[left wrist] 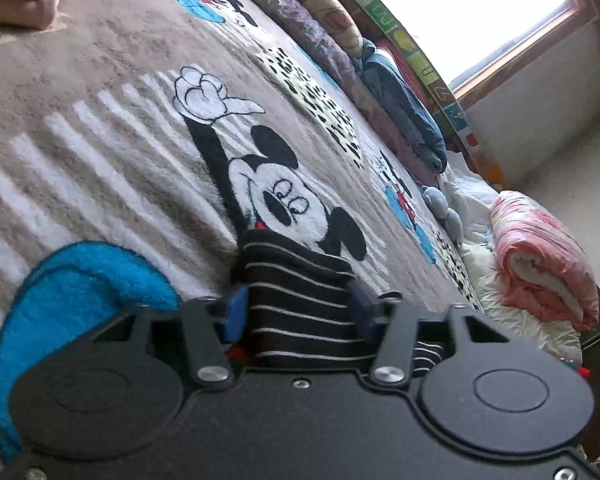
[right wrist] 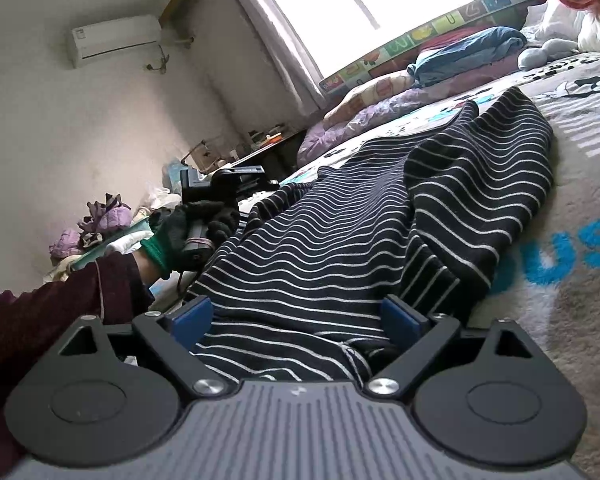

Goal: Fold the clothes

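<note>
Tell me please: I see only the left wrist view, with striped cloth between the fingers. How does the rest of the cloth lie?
Observer: The striped garment lies stretched along the blanket, rumpled, with one side lapped over the middle.
Operator: And at the other end?
Observer: Fabric fills the gap between the fingers of the right hand-held gripper. I cannot tell whether it clamps.
Operator: What holds my tool?
Observer: A gloved hand, black glove with a green cuff, beside the garment's edge.
</note>
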Action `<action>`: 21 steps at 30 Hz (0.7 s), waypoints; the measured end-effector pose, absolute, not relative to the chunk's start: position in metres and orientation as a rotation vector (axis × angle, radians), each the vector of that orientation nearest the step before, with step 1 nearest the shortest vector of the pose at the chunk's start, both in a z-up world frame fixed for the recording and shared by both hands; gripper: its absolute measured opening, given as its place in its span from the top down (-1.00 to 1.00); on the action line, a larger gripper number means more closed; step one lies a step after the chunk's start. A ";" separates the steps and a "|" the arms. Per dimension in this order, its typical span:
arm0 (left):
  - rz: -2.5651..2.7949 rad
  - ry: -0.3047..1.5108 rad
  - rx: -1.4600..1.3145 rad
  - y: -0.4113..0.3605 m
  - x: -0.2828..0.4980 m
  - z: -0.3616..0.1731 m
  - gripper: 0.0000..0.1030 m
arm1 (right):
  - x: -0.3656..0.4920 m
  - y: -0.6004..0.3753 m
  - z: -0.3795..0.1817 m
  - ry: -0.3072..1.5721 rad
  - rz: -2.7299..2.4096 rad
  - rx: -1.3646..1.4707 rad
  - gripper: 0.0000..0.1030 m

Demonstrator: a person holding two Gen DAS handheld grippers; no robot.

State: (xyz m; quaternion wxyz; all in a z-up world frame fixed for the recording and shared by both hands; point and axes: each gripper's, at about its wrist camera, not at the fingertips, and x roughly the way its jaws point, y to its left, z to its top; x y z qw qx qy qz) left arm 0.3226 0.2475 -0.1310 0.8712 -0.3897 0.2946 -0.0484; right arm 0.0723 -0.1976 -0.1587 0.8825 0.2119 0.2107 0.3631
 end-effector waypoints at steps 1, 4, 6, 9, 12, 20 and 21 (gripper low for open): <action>-0.111 0.619 -0.816 0.247 0.323 -0.132 0.86 | 0.072 -0.198 -0.159 0.438 0.757 0.441 -0.76; -0.123 0.599 -0.783 0.242 0.319 -0.126 0.93 | 0.072 -0.199 -0.159 0.437 0.759 0.445 -0.76; -0.140 0.562 -0.751 0.238 0.313 -0.115 0.94 | 0.072 -0.199 -0.159 0.436 0.760 0.447 -0.76; -0.158 0.508 -0.678 0.230 0.301 -0.093 0.95 | 0.072 -0.199 -0.160 0.433 0.760 0.448 -0.76; -0.170 0.459 -0.621 0.226 0.288 -0.074 0.95 | 0.072 -0.198 -0.160 0.432 0.759 0.447 -0.76; -0.136 0.366 -0.467 0.234 0.246 -0.037 0.96 | 0.071 -0.198 -0.161 0.428 0.756 0.446 -0.76; -0.127 0.357 -0.451 0.238 0.240 -0.035 0.96 | 0.070 -0.198 -0.161 0.428 0.756 0.446 -0.76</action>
